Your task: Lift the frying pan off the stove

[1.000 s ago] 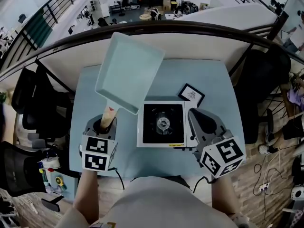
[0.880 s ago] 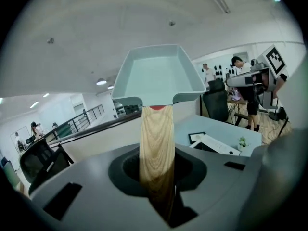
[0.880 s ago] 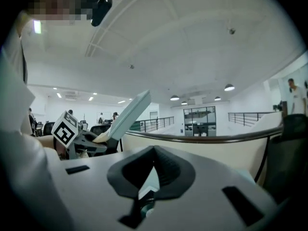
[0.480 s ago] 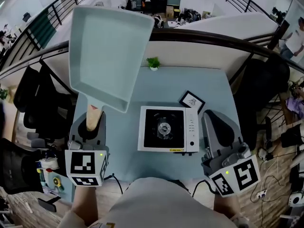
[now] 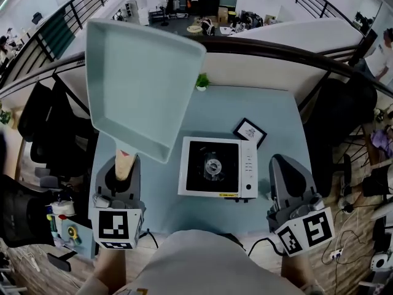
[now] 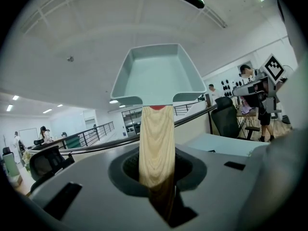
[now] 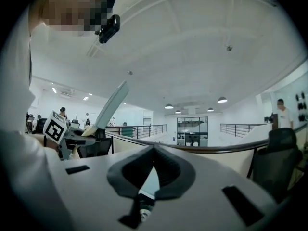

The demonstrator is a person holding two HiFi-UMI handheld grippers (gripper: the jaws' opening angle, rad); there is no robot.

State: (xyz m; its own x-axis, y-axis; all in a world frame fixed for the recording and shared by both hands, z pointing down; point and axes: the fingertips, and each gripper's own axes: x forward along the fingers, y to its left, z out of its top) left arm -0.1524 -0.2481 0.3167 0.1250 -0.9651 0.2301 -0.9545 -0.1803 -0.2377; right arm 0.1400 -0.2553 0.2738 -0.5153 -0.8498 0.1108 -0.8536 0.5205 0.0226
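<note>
Frying pan (image 5: 144, 85): square, pale, smooth; wooden handle (image 6: 155, 146).

Holds the frying pan (image 5: 144, 85) by its handle in the left claw (image 5: 121, 165), pan out ahead and up above the surface (image 5: 279, 112). Has the stove (image 5: 218, 168) on the surface, right of the left claw, left of the right claw (image 5: 285, 163). Finds a framed card (image 5: 249, 131) just behind the stove, ahead-left of the right claw; a potted plant (image 5: 201, 80) farther ahead, at the surface's back edge.
</note>
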